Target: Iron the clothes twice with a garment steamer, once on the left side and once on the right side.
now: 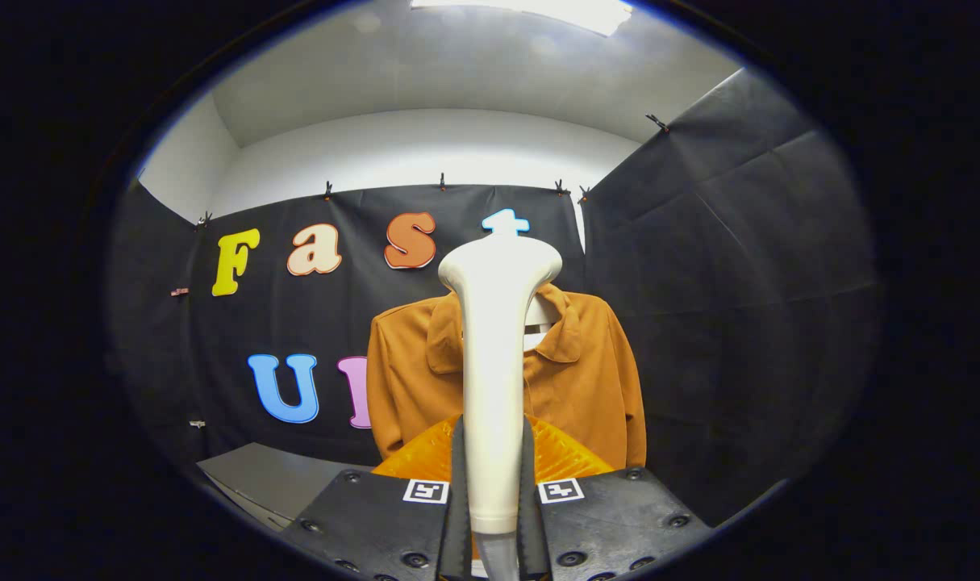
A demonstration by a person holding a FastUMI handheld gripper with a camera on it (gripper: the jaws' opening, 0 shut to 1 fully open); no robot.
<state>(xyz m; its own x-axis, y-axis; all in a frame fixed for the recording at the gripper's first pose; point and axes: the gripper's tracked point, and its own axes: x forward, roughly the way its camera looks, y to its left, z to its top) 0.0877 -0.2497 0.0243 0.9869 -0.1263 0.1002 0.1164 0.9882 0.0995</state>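
The claw [494, 516] is clenched on the steamer [494, 363], one finger [458, 500] pressing each side of its handle at the bottom centre of the frame. The steamer is white and stands upright between the fingers, its narrow handle rising to a wider, rounded head in the middle of the frame. A grey stub, perhaps the start of its cord, leaves the handle's lower end between the fingers. Beyond the steamer hangs the shirt [586, 379], orange-brown with a collar, on a white hanger [540, 323] in front of the black cloth wall [740, 266]. The steamer's handle covers the shirt's middle, so its left and right halves show on either side; the head sits over the collar, above the shoulders. Whether the head touches the cloth cannot be told. Just ahead of the fingers, behind the handle, a ribbed orange part [566, 456] spreads to both sides in the lower centre. In the lower left of the frame a grey counter [272, 480] runs along the wall, below and left of the shirt. A white ceiling [457, 73] with a bright light [538, 10] fills the top.
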